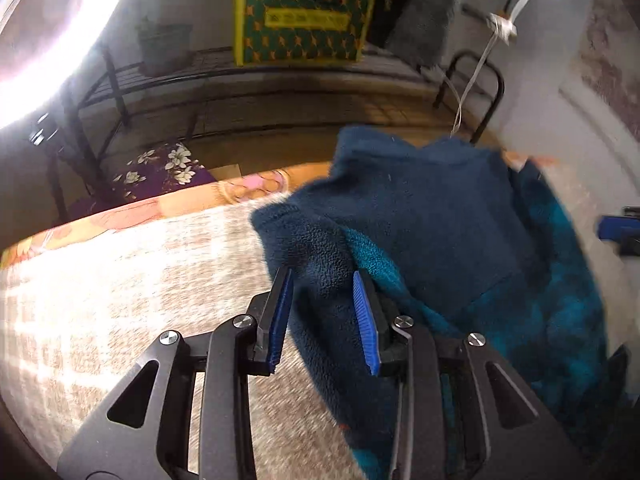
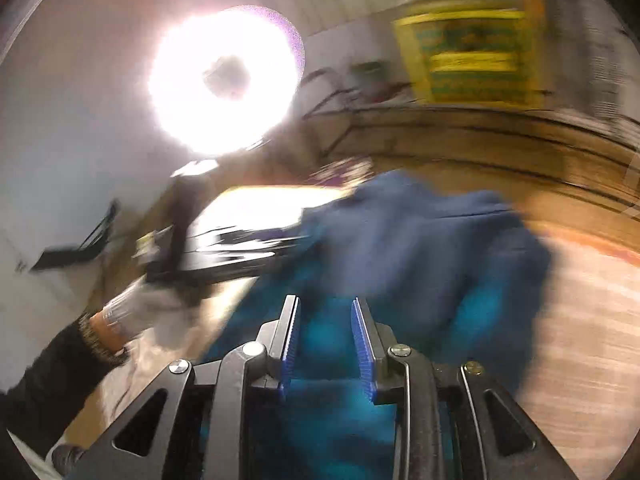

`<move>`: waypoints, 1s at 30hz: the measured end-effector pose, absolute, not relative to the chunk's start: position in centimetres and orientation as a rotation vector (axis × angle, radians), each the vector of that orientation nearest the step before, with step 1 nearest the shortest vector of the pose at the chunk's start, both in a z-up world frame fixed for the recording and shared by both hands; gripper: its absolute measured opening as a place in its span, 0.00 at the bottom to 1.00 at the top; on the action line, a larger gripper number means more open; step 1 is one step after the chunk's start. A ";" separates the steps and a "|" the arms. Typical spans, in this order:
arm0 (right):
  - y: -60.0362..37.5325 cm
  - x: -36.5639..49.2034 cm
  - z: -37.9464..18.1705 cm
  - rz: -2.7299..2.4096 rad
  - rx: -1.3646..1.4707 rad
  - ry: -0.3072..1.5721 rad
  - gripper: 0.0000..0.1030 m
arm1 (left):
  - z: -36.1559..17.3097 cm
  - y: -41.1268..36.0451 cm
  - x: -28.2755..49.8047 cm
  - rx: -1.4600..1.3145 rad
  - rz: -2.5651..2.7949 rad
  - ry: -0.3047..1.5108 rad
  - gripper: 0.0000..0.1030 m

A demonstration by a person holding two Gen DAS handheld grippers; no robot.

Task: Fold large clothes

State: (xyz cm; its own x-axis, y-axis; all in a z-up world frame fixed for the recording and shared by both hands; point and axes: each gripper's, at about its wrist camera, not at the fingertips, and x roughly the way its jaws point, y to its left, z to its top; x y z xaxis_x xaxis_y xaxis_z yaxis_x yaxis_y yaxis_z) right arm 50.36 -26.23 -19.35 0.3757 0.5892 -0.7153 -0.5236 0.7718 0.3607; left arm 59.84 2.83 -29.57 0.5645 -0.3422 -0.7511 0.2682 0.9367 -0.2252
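A large dark blue fleece garment [image 1: 432, 220] with a teal inner side [image 1: 560, 280] lies bunched on a beige patterned cover [image 1: 120, 280]. My left gripper [image 1: 322, 276] is shut on a thick fold at the garment's left edge, and the fleece runs down between its blue pads. In the blurred right wrist view the same garment [image 2: 420, 240] lies ahead of my right gripper [image 2: 325, 302]. Its jaws stand apart over teal cloth, with nothing pinched between them. A gloved hand [image 2: 132, 312] with a black sleeve shows at the left.
A bright ring light [image 2: 224, 80] glares at the left. Beyond the cover's far edge are a black metal rack [image 1: 120, 80], a yellow and green patterned box [image 1: 304, 16], a purple floral cloth [image 1: 160, 168], a black chair frame [image 1: 480, 92] and tiled floor.
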 end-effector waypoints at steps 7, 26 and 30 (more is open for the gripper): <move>-31.4 53.7 -22.9 0.472 -0.021 0.974 0.24 | -29.1 7.3 60.0 -0.200 -0.304 0.915 0.31; -34.2 58.0 -25.5 0.350 0.082 0.980 0.57 | -31.5 4.0 63.6 -0.190 -0.268 0.954 0.44; -33.5 59.8 -27.5 0.358 0.103 1.020 0.52 | -31.6 3.7 64.3 -0.207 -0.281 0.934 0.44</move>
State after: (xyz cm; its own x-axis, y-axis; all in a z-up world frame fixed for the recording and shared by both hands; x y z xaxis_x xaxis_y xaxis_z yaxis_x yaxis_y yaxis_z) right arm 59.78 -33.55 -27.50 0.4712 0.3393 -0.8141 -0.2440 0.9372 0.2493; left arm 64.29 3.74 -31.56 0.5625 -0.3260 -0.7598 0.1480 0.9438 -0.2954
